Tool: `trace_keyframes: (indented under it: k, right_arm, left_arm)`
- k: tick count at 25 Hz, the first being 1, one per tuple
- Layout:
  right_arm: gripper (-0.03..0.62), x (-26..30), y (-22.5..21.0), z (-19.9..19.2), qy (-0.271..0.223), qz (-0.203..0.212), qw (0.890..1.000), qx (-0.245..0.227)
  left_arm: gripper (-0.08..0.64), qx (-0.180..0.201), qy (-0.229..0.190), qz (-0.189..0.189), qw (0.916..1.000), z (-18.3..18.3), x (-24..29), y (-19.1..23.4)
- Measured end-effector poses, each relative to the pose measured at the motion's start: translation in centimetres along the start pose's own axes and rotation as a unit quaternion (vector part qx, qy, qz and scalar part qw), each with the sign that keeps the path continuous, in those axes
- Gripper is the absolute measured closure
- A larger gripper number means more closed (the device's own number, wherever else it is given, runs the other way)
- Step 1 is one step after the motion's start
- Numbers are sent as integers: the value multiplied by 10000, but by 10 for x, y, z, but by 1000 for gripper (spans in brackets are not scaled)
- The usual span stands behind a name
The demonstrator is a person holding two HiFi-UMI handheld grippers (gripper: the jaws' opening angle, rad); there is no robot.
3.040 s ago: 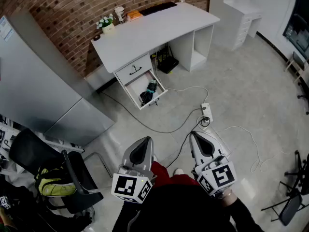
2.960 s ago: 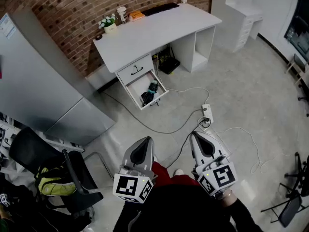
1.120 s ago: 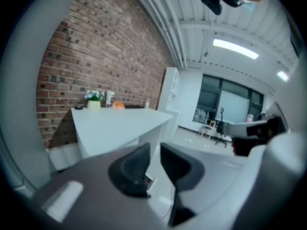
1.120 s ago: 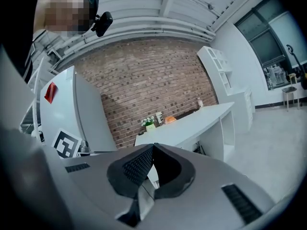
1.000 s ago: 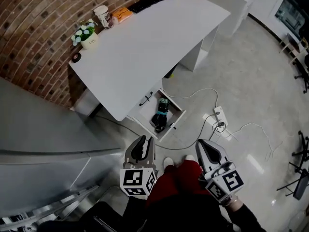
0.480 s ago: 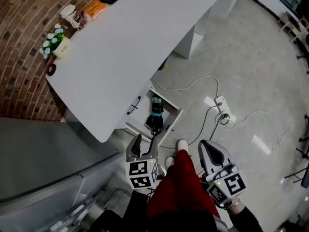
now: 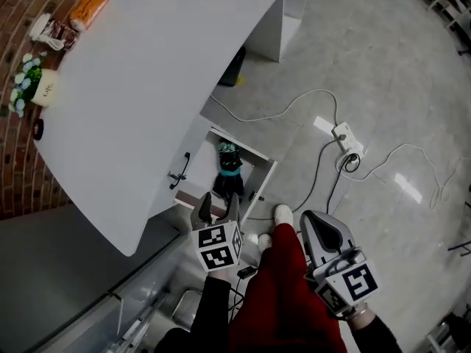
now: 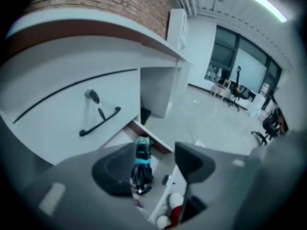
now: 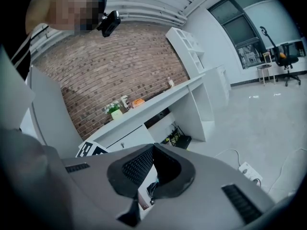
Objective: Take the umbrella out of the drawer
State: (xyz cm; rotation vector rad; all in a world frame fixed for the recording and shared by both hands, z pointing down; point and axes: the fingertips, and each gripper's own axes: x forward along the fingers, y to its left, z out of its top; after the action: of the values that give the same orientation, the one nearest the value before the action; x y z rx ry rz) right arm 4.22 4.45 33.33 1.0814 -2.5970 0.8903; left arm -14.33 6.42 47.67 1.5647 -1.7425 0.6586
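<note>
A black folded umbrella [image 7: 227, 176] with a teal band lies in the open lower drawer [image 7: 263, 186] under the white desk [image 7: 147, 87]. My left gripper [image 7: 218, 203] hangs just in front of the drawer's near end and points down at it. Its jaws are opening and nothing is between them. In the left gripper view the umbrella [image 8: 141, 164] shows beyond the gap of that gripper [image 8: 156, 166]. My right gripper [image 7: 310, 219] is off to the right over the floor, shut and empty, and the same right gripper [image 9: 153, 150] has its pads together in its own view.
Above the open drawer is a shut drawer with a black handle [image 7: 180, 176]. The person's white shoes [image 7: 282, 213] stand beside the drawer's front. A power strip [image 7: 347, 140] and cables lie on the floor to the right. A flower pot [image 7: 40, 88] stands at the desk's back.
The person has come up close to the desk and both grippers have dropped lower. The left gripper has reached the drawer's near end and its jaws have opened.
</note>
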Motion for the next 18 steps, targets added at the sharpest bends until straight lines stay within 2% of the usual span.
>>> trace_keyframes:
  k: [9, 18]
  right_arm:
    - [595, 53, -38, -54, 266, 18, 9996, 98]
    - [595, 86, -73, -100, 650, -152, 9976, 188]
  left_arm:
    - [299, 212, 765, 193, 9967, -57, 91, 15]
    - [270, 545, 1276, 288, 9899, -83, 153, 25]
